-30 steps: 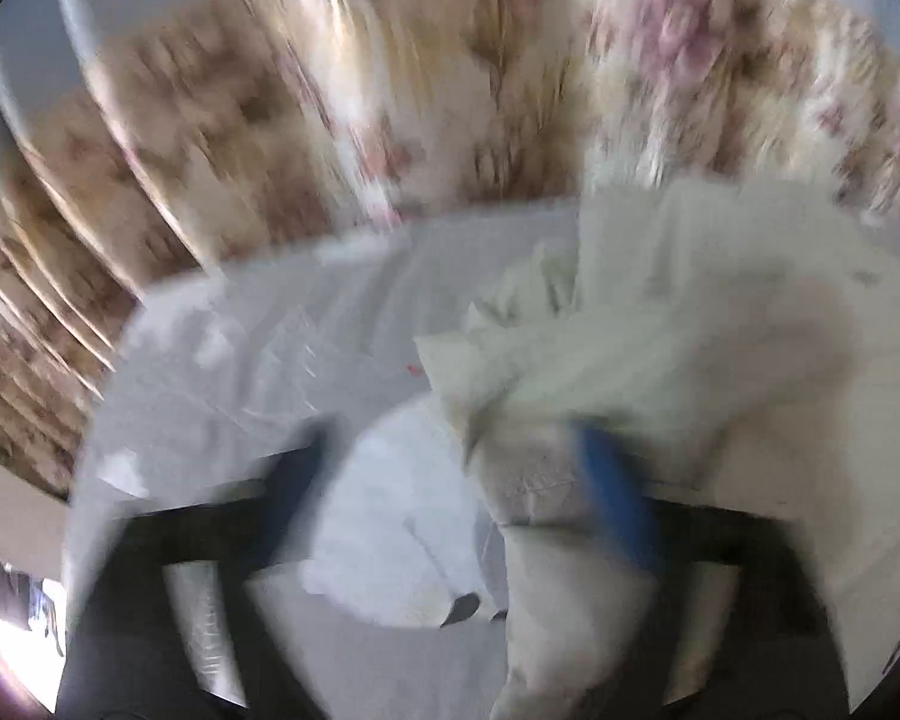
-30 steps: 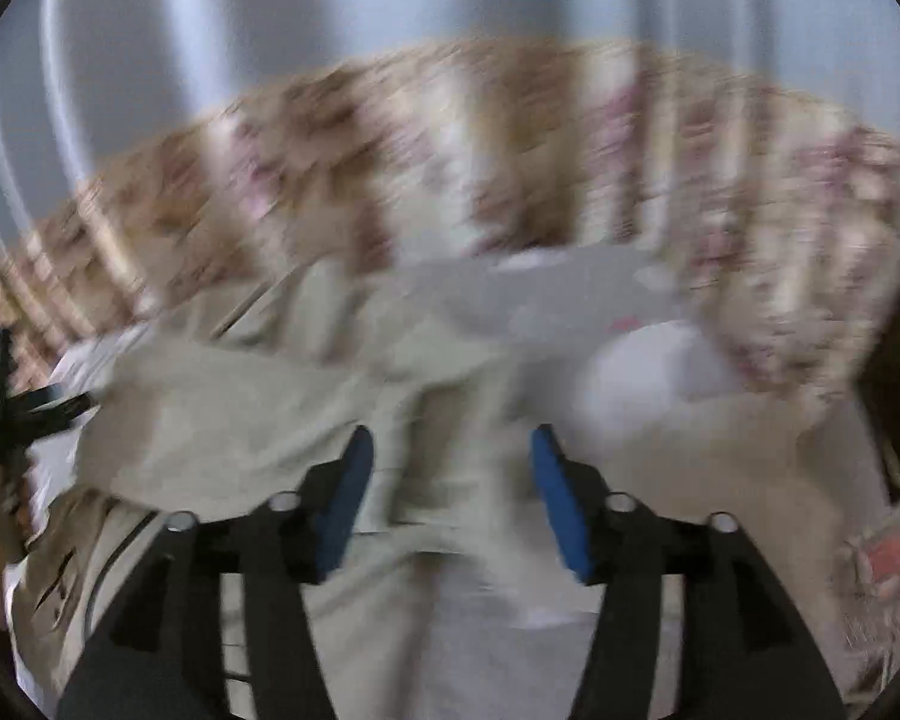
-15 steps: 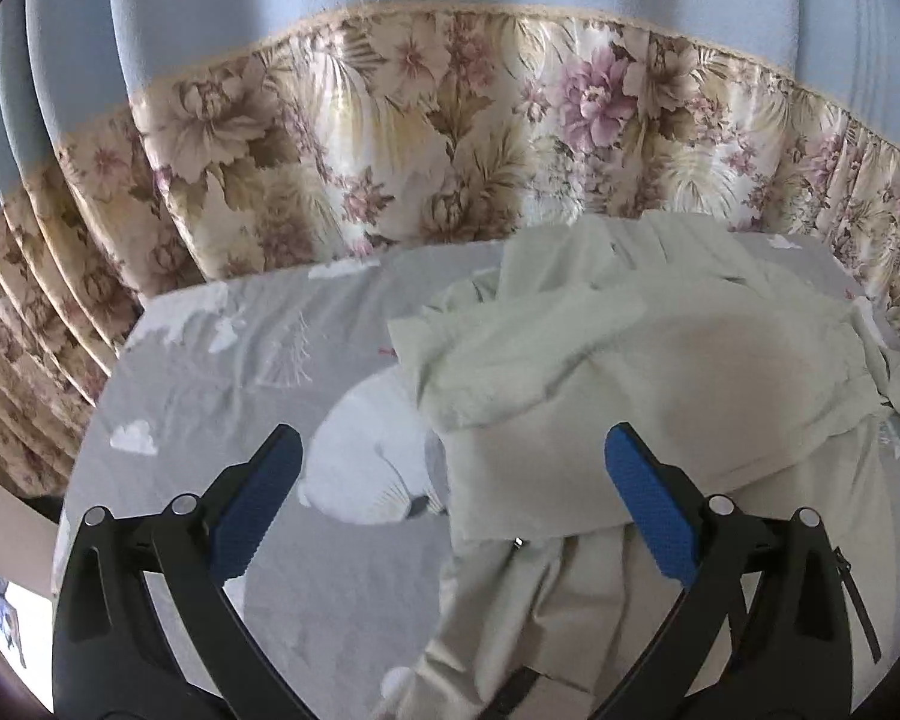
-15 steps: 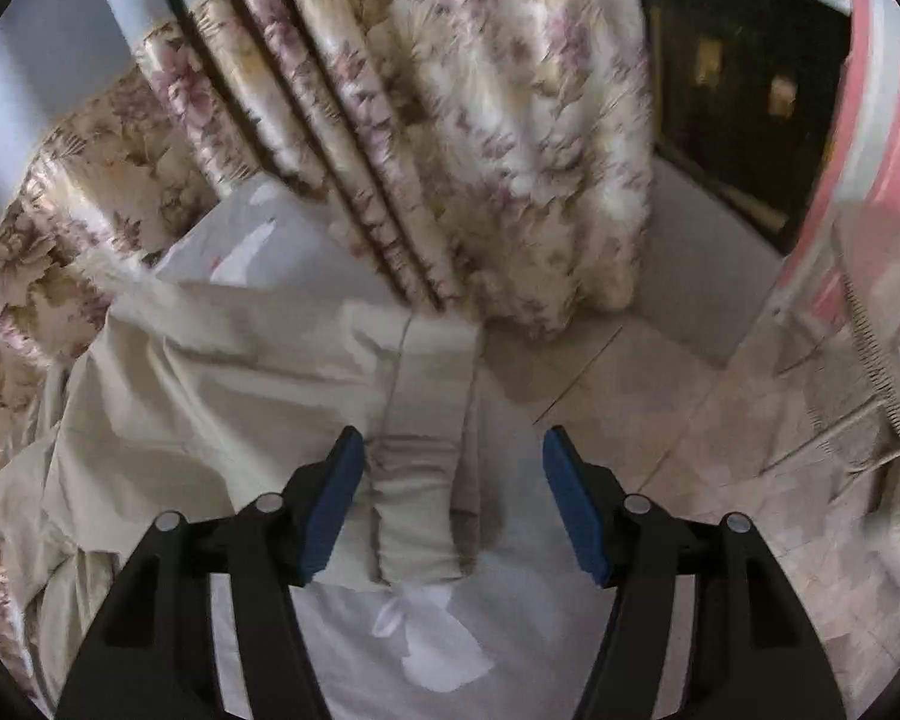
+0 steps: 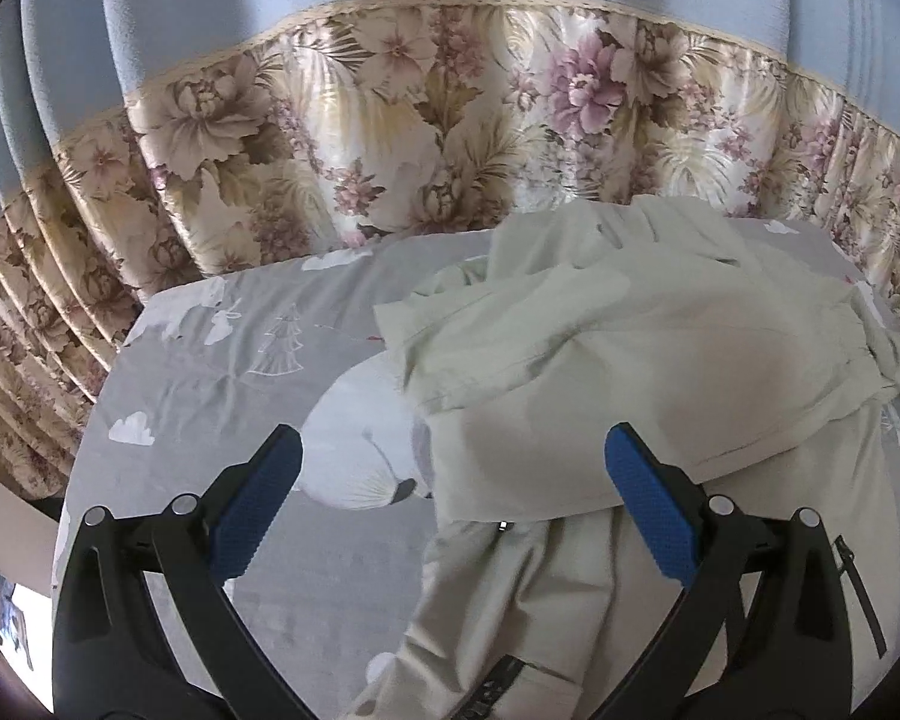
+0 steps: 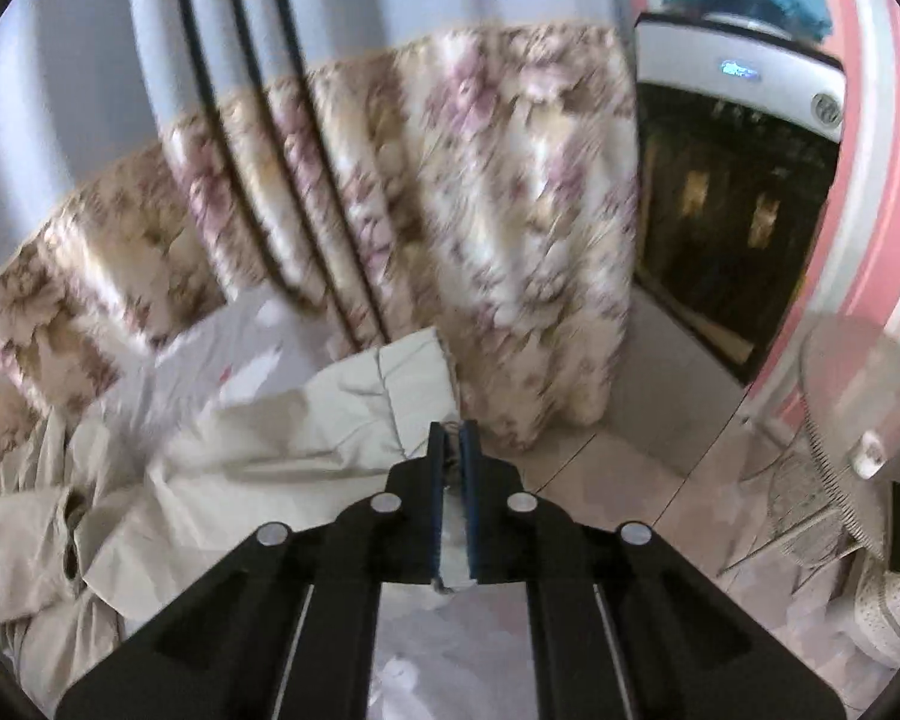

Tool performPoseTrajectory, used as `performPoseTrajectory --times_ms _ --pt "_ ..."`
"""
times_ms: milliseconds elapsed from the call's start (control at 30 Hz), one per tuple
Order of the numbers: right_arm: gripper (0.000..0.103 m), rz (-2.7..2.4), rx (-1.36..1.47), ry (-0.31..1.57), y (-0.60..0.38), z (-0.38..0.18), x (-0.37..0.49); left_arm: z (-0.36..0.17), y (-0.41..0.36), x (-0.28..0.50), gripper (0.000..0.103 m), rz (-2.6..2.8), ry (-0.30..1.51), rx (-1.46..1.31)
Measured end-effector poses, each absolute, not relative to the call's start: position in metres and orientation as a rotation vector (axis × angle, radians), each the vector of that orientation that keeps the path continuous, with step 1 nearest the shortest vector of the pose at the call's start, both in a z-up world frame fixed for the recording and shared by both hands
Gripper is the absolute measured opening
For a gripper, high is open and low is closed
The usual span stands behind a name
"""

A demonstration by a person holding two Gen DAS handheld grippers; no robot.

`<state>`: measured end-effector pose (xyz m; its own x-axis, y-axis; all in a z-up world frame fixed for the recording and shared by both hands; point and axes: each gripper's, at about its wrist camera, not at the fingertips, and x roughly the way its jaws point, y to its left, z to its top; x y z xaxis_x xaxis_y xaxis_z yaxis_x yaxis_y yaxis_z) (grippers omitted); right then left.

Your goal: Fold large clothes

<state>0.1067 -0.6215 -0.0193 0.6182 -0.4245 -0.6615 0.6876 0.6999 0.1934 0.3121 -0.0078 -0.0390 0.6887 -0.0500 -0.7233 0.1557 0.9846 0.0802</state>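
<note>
The right gripper (image 6: 452, 438) has just clamped shut on the beige garment's (image 6: 306, 420) cuff, nearest the curtain (image 6: 480, 210). The left gripper (image 5: 450, 480) hangs open over the garment (touching nothing); next, probably, carrying that sleeve inward.

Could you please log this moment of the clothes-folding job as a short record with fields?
surface: grey printed bedsheet
garment: pale beige garment, crumpled in a heap on the sheet, not yet folded flat
left tongs: open, over the garment's near edge, holding nothing
right tongs: have just been closing; now shut, a bit of pale fabric between the pads at the garment's edge
backdrop: floral curtain behind the bed
beside the bed: tiled floor and a fan, blurred
</note>
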Motion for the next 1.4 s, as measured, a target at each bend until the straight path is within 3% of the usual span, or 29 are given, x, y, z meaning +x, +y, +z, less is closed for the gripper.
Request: performPoseTrajectory --times_ms 233,400,433,467,500,700,933,967,1033,1067,1100,1200,1400 --pt "0.002 -0.630 0.428 0.564 -0.610 0.019 0.124 -0.032 0.000 0.314 0.100 -0.112 0.786 0.115" --pt "0.006 -0.627 0.468 0.673 -0.621 0.005 0.160 -0.035 -0.002 0.318 0.100 -0.115 0.798 0.117" --pt "0.024 -0.636 0.475 0.706 -0.625 -0.003 0.164 -0.035 -0.003 0.318 0.100 -0.119 0.798 0.115" --pt "0.062 -0.635 0.494 0.784 -0.633 -0.020 0.171 -0.036 -0.003 0.317 0.100 -0.120 0.797 0.118" --pt "0.067 -0.631 0.522 0.846 -0.642 -0.038 0.177 -0.037 -0.004 0.317 0.100 -0.120 0.798 0.122" --pt "0.065 -0.628 0.555 0.832 -0.639 -0.075 0.138 -0.041 -0.006 0.314 0.100 -0.104 0.807 0.154" --pt "0.065 -0.570 0.926 0.752 -0.658 -0.133 0.090 -0.040 -0.015 0.312 0.100 -0.132 0.811 0.150" --pt "0.062 -0.553 0.957 0.732 -0.656 -0.136 0.089 -0.040 -0.017 0.311 0.100 -0.138 0.812 0.150" --pt "0.043 -0.490 1.002 0.678 -0.651 -0.134 0.090 -0.040 -0.020 0.308 0.100 -0.145 0.809 0.154" --pt "0.017 -0.489 0.980 0.658 -0.646 -0.128 0.093 -0.039 -0.021 0.306 0.100 -0.147 0.804 0.158" --pt "0.008 -0.481 0.940 0.633 -0.641 -0.118 0.096 -0.038 -0.022 0.305 0.100 -0.147 0.800 0.161" --pt "0.008 -0.411 0.925 0.543 -0.631 -0.086 0.102 -0.034 -0.019 0.303 0.100 -0.145 0.790 0.160" --pt "0.008 -0.334 0.836 0.331 -0.605 0.031 0.125 -0.029 -0.004 0.306 0.100 -0.138 0.783 0.123"
